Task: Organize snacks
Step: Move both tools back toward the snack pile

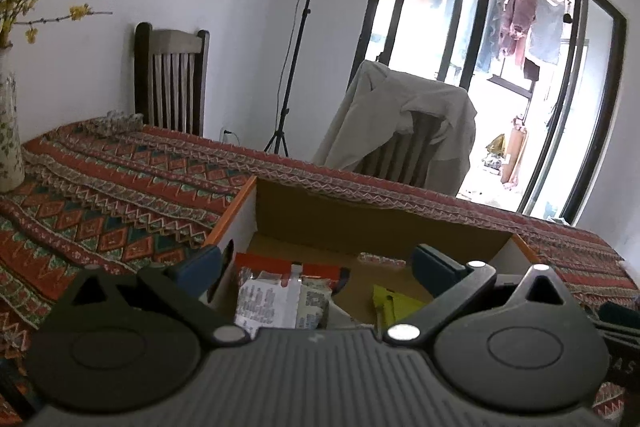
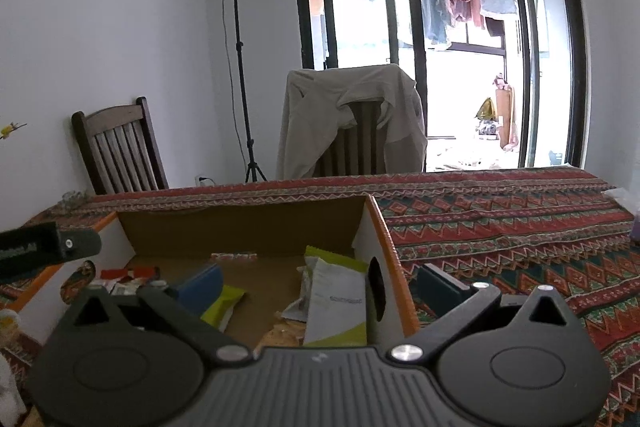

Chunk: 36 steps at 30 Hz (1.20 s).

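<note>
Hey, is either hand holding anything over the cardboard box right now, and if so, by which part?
Nothing is held. The left tongs and right tongs both stand wide open over the cardboard box, each straddling a side wall without pressing it. The snack packets lie loose inside.

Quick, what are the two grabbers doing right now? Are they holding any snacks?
Left gripper: open wide, holding nothing, straddling the cardboard box's left wall.
Right gripper: open wide, holding nothing, straddling the box's right wall.

Both wrist views look close over the shared cardboard box (image 1: 280, 203) (image 2: 248, 223) toward the window (image 2: 420, 39).
</note>
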### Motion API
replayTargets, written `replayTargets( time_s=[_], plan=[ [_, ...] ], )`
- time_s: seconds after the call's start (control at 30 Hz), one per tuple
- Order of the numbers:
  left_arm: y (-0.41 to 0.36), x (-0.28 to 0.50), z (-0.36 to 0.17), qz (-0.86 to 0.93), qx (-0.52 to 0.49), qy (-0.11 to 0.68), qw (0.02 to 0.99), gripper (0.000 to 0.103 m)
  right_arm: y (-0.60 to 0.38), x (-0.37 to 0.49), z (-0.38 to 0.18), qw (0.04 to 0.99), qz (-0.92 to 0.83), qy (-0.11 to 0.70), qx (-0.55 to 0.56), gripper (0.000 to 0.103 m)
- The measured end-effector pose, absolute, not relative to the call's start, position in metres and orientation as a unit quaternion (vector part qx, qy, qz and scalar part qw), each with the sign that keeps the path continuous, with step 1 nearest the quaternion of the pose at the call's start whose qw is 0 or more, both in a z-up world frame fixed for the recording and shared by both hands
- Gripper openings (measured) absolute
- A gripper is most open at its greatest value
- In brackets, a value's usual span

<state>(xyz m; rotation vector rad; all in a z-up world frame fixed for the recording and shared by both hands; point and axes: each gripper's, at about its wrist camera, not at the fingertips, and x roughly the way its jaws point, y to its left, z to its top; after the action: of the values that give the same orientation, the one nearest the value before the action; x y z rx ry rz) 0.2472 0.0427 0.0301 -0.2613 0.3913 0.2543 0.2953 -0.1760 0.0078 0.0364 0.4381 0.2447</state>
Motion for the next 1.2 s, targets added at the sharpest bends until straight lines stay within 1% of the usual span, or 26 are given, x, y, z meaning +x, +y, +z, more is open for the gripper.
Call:
replayTargets(
  time_s=[0.17,0.33,0.53,0.77,1.2],
  plan=[
    [0.040,0.233,0.049,0.129,-0.137,0.187,0.964,0.103,-0.180,0.290,0.017,0.970,0.120,0.210,0.021,0.103],
    [0.042,0.208,0.069,0.123,-0.146,0.176,0.966,0.103,-0.187,0.270,0.041,0.974,0.122,0.189,0.016,0.103],
    [0.036,0.177,0.074,0.112,-0.123,0.175,0.970,0.103,-0.190,0.239,0.056,0.975,0.133,0.177,-0.003,0.103],
    [0.034,0.145,0.061,0.104,-0.103,0.190,0.971,0.103,-0.201,0.209,0.048,0.973,0.129,0.190,-0.009,0.103],
    [0.051,0.078,0.011,0.097,-0.070,0.218,0.969,0.103,-0.230,0.152,0.012,0.967,0.112,0.231,-0.007,0.103]
  ],
)
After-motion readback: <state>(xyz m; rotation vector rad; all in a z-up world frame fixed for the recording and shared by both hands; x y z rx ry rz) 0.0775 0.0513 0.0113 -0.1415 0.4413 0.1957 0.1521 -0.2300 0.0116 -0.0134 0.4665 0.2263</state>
